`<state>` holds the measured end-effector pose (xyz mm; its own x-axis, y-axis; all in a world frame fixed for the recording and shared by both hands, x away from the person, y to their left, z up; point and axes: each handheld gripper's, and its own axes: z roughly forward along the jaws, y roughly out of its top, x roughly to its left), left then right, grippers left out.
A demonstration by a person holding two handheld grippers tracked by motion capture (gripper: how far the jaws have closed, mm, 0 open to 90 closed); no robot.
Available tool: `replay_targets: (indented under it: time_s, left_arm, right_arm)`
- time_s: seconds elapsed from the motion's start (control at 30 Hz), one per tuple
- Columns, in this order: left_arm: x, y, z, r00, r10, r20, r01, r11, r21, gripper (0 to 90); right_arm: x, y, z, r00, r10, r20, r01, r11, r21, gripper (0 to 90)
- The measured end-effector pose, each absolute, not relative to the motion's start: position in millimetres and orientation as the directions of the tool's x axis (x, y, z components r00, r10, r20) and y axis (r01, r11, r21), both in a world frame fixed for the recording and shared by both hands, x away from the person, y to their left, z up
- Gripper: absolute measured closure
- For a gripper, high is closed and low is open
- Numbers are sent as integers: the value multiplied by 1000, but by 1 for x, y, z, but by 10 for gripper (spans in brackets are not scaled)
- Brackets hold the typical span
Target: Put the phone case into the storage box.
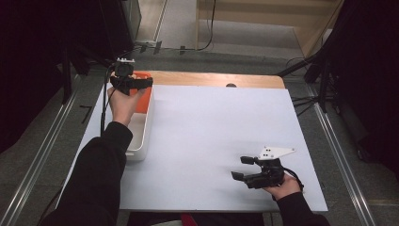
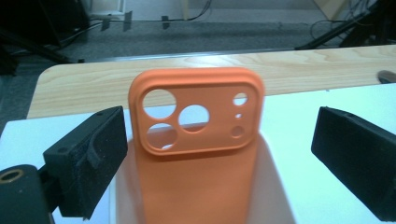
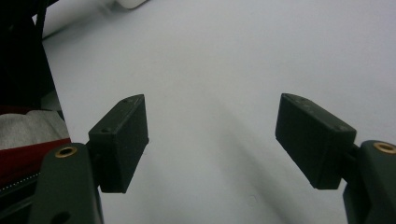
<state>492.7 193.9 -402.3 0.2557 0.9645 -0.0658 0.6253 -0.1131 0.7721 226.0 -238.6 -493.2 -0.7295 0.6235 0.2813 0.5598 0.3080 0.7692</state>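
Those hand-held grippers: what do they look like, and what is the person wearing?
Both are black. The left gripper has two blocky jaws faced with rough dark padding, a brass-ringed hole and a black cable. The right gripper carries a pale grey three-cornered plate with small holes. The person's sleeves are black and long.

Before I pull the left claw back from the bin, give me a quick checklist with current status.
1. Left claw open: ok, the pads stand wide.
2. Pads off the orange phone case: ok, gaps on both sides.
3. Case inside the white bin: ok, leaning upright at its far end.
4. Case stable without support: cannot tell.
5. Right claw open and holding nothing: ok, over the white table.
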Motion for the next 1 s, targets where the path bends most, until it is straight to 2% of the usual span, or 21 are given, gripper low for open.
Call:
replay_targets:
  time_s: [0.47,0.73,1.0]
  left_arm:
    - [485,199,-389,342,927,-157,647,-111,755,47]
    - [477,202,-381,432,876,-214,652,-140,745,47]
    - [470,203,-376,489,842,-229,646,-173,744,48]
  right_arm:
    - [225,-239,-494,-727,627,280,563,311,766,241]
    - [224,-240,-494,-725,628,282,566,312,763,241]
    - [225,-240,-494,-725,628,285,567,308,764,242]
